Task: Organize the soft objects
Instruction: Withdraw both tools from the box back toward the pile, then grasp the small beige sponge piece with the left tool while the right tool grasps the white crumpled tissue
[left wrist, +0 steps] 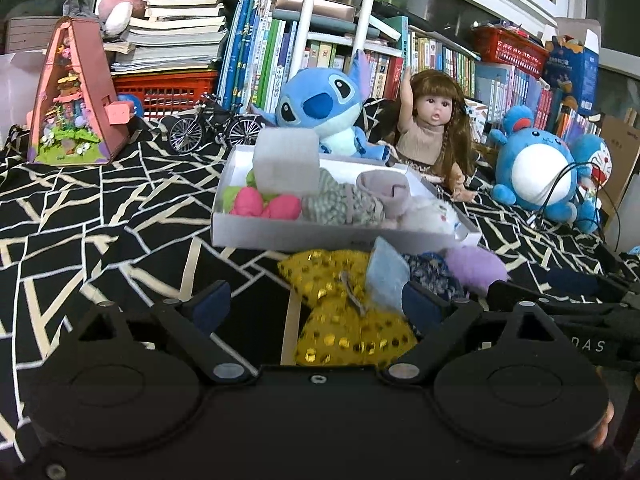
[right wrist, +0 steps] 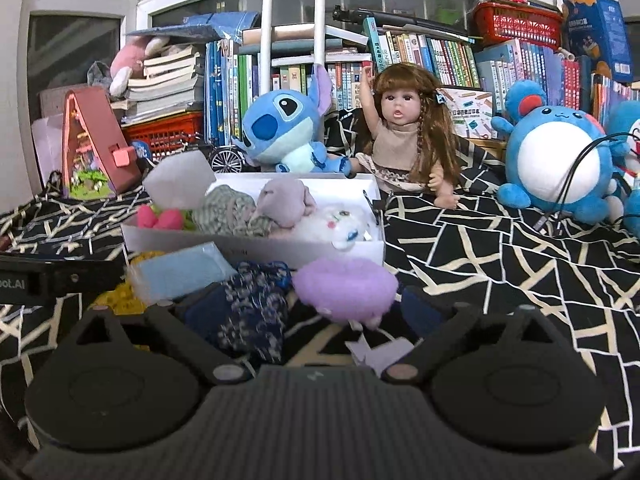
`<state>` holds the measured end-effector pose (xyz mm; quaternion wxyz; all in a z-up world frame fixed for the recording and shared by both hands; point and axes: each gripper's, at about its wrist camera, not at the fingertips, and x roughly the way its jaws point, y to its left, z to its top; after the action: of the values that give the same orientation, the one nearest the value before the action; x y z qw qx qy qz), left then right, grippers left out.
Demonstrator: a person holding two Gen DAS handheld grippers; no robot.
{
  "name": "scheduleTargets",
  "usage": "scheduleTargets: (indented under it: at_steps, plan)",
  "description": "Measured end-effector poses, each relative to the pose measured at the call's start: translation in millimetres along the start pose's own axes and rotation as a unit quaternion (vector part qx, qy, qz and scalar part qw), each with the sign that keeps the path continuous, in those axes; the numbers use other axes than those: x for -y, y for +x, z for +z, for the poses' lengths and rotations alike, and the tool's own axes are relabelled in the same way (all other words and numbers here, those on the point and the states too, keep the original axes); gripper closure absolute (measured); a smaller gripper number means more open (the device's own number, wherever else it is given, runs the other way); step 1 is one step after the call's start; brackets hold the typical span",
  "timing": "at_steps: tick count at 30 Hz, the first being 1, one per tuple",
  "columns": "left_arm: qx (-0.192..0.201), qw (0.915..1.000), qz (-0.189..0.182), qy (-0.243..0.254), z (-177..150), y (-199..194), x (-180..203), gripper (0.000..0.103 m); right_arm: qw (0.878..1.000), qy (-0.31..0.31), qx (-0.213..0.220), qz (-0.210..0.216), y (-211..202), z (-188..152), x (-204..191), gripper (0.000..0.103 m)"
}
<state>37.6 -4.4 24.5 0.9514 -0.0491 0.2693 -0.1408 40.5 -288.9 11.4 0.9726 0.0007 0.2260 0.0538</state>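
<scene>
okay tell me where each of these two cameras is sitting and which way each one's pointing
Left wrist: on the left gripper, angled slightly down over the gold sequin bow toward the white box; its own open fingers show.
Right wrist: on the right gripper, aimed at the purple fluffy piece and dark blue floral cloth; open fingers show.
Shared: white box, Stitch plush, doll, bookshelf.

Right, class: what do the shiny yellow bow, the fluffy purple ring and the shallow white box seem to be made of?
Shiny yellow bow: probably sequinned fabric; round gold discs glint across it. Fluffy purple ring: looks like plush or faux fur, with a fuzzy, matte edge. Shallow white box: likely cardboard; thin, flat, matte walls with crisp corners.
</scene>
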Motion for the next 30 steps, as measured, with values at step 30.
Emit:
scheduleTargets:
  at_steps: [30]
  plan:
    - [-0.005,0.9994,0.019,0.030,-51,-24,5,0.028,0.999,0.018,-0.018,-0.048,0,-34,11,0.002]
